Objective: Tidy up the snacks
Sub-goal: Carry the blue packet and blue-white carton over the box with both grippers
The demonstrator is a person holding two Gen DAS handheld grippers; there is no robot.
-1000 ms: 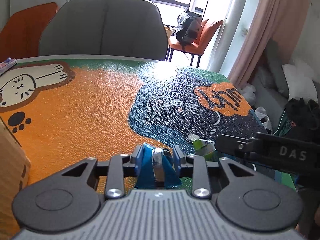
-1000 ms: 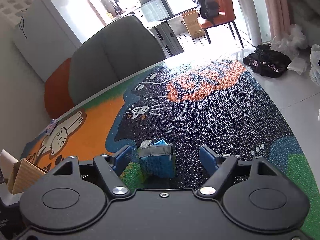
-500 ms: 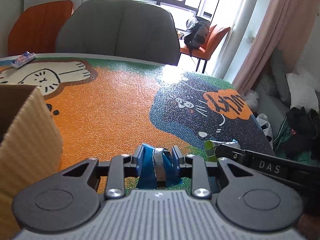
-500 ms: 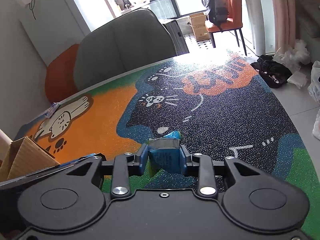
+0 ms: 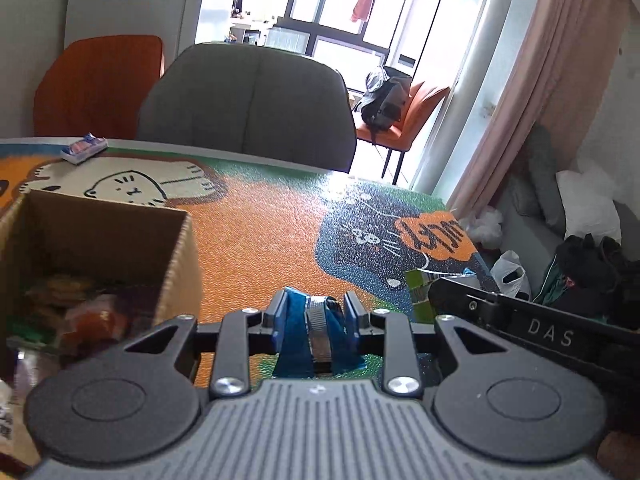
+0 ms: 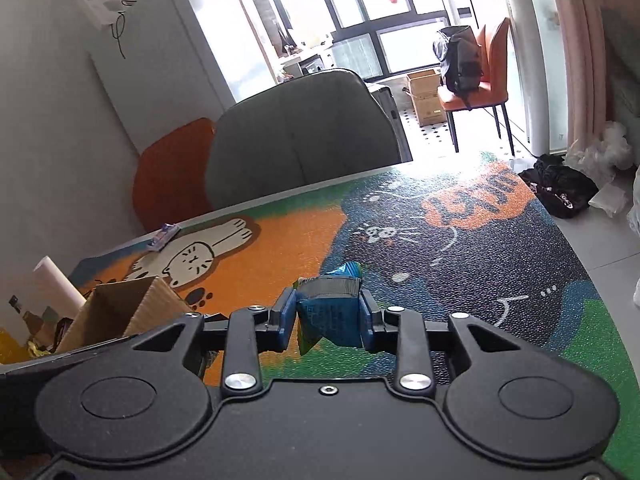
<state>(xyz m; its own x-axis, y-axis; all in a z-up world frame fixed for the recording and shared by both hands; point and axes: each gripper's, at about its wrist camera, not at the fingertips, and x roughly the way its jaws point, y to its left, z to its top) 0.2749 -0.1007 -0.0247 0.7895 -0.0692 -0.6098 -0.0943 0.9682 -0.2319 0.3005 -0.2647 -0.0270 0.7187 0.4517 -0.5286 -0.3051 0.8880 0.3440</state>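
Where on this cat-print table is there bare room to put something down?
The orange stretch of the table between the cardboard box and the black cat print lies bare, as does the dark area on the right in the right wrist view. A small packet sits at the far edge by the grey chair. The box is crowded with snacks.

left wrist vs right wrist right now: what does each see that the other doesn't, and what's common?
Left wrist only: inside of the cardboard box with snacks already in it, the left gripper shut on a blue packet, and the right gripper's arm at the right, a green packet showing behind it.

Right wrist only: the right gripper shut on its own blue snack pack, a white cabinet, a white roll past the box.

Both: the cat-print table mat, grey chair, orange chair with backpack, a small wrapped snack at the far edge.
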